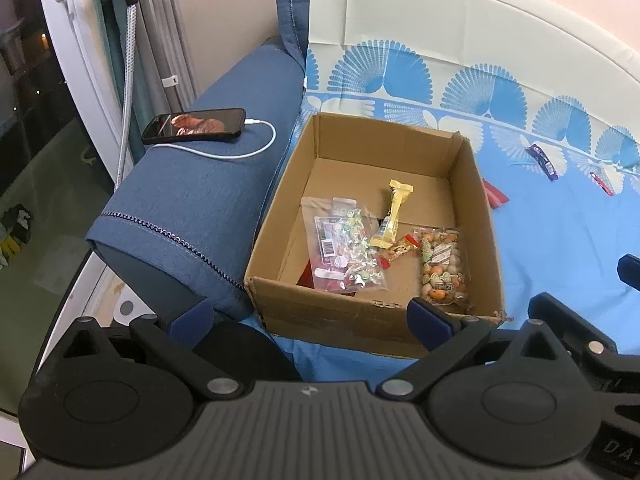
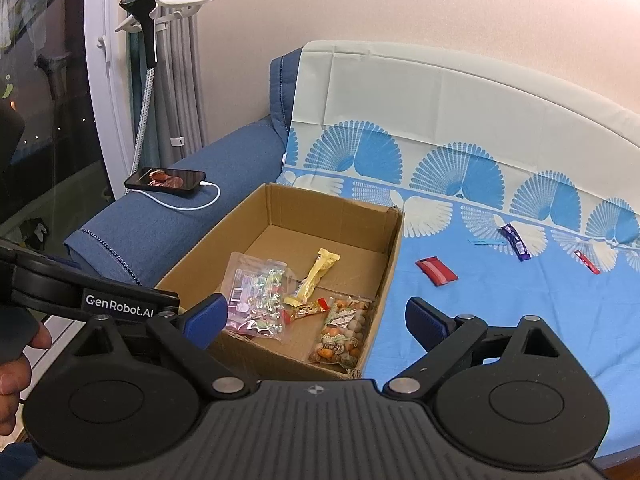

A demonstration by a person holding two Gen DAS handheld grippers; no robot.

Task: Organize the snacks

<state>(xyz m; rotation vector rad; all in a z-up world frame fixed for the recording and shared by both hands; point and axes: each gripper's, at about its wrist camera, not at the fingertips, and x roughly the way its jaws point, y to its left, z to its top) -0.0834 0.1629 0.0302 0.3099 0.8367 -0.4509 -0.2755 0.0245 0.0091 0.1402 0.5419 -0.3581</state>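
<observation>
Cardboard box (image 2: 390, 236) beside phone (image 2: 165, 179)

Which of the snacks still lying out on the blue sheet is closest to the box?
The red packet, just off the box's right wall; the purple bar lies farther out.

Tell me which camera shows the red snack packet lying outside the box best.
The right wrist view. There the red packet lies whole and unobstructed on the blue sheet, right of the cardboard box. In the left wrist view the box wall hides most of it, leaving only a red corner.
</observation>
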